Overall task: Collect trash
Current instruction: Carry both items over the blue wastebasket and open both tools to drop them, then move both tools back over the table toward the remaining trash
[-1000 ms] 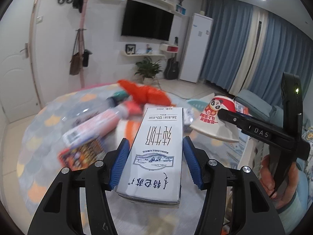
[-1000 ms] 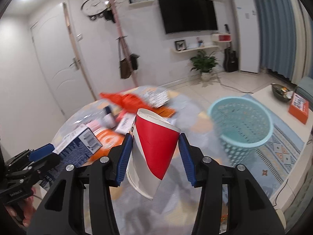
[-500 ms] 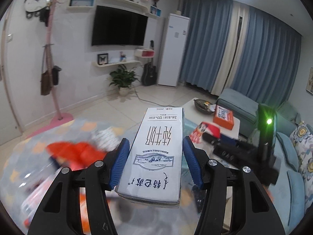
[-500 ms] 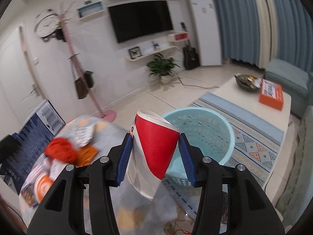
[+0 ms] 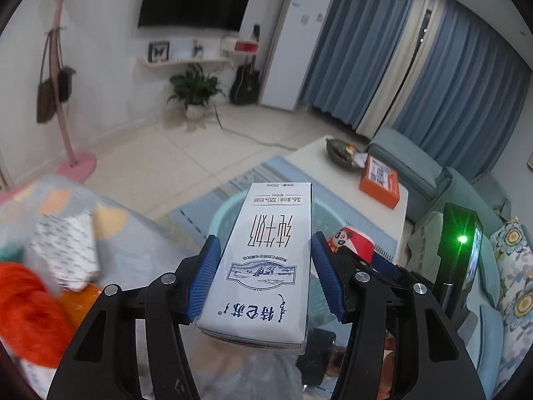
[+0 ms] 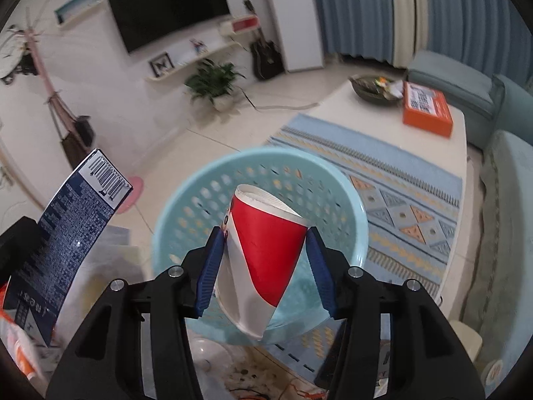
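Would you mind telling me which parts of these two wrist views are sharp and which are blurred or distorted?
Left wrist view: the milk carton in the jaws is crisp, while the orange wrapper at the left edge is smeared; the curtains bow from fisheye distortion. Right wrist view: the paper cup is sharp, the blue basket is slightly soft, and the plant is blurred.

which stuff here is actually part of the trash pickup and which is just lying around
Part of the job:
- milk carton, clamped in the left gripper
- red paper cup, clamped in the right gripper
- light blue basket below the cup
- orange wrapper and other blurred litter on the table

Just lying about:
- orange box
- dark bowl
- potted plant
- guitar
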`<state>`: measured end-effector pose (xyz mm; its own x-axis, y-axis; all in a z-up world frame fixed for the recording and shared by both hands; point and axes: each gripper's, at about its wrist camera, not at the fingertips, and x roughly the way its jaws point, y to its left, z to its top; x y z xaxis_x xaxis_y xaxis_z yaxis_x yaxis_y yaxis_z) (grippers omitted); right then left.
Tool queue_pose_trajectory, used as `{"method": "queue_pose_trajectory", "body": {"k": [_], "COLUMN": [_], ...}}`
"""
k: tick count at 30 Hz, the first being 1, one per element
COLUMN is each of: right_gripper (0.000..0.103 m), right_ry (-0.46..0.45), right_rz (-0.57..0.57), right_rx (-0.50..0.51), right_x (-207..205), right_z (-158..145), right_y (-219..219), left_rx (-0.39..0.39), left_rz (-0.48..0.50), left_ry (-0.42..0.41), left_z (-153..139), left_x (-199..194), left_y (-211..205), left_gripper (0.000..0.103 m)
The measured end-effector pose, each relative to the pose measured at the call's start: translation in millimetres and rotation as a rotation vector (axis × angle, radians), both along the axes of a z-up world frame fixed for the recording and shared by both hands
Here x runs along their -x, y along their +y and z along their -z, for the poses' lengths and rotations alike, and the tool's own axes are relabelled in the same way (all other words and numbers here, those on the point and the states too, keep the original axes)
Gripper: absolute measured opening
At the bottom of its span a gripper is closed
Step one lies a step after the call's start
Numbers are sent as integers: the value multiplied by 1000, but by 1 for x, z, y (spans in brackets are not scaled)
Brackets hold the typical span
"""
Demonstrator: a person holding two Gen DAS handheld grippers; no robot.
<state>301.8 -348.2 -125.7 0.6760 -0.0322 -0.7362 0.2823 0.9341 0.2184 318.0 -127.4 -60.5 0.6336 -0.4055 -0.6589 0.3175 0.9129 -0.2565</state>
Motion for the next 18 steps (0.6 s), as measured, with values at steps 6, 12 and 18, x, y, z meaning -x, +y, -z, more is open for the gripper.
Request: {"method": "queue_pose_trajectory", "body": {"k": [6,12,18], "right_gripper": [57,65,65], "right_ry": [79,65,6], "right_rz": [27,36,22], "right_rx": [-19,-32,-50], "right_x": [-16,-10,15], "right_z": [26,20,-8], "right_y": [-8,-14,-12], "left_rx": [-34,-12,27], "left_rz": [9,6,-1], "left_ry": [42,21,-33], "left_z": [19,6,-21], "left_x": [-11,1,29], "left_y": [-10,-5,6], "left_gripper": [61,69,69]}}
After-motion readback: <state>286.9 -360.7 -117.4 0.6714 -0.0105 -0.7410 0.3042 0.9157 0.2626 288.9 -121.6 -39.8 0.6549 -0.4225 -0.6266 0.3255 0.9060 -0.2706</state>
